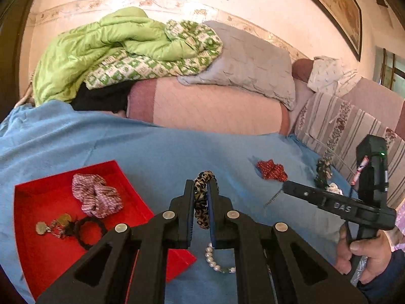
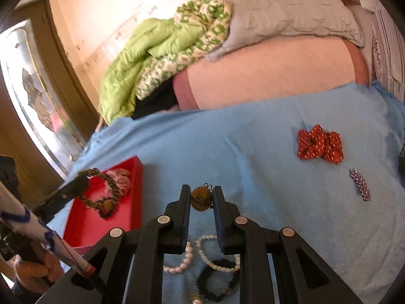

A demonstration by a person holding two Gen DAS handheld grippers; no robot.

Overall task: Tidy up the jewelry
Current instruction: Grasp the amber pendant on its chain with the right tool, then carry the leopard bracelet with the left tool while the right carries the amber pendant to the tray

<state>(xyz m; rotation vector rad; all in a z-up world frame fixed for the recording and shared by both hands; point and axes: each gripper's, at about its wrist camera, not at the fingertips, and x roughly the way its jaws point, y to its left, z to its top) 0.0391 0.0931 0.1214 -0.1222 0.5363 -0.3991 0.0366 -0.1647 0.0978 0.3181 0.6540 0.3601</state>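
My left gripper (image 1: 201, 197) has its fingers clamped on a leopard-print scrunchie (image 1: 202, 200), held up over the blue sheet (image 1: 157, 152) just right of the red tray (image 1: 38, 253). My right gripper (image 2: 201, 200) has its fingers pinched on a round bronze pendant (image 2: 201, 199), above a pearl bracelet (image 2: 206, 253) and a black hair tie (image 2: 217, 278) on the sheet. Further out, the tray holds a pink striped scrunchie (image 1: 95, 195), while a red dotted scrunchie (image 2: 320, 144) and a sparkly clip (image 2: 360, 185) lie to my right.
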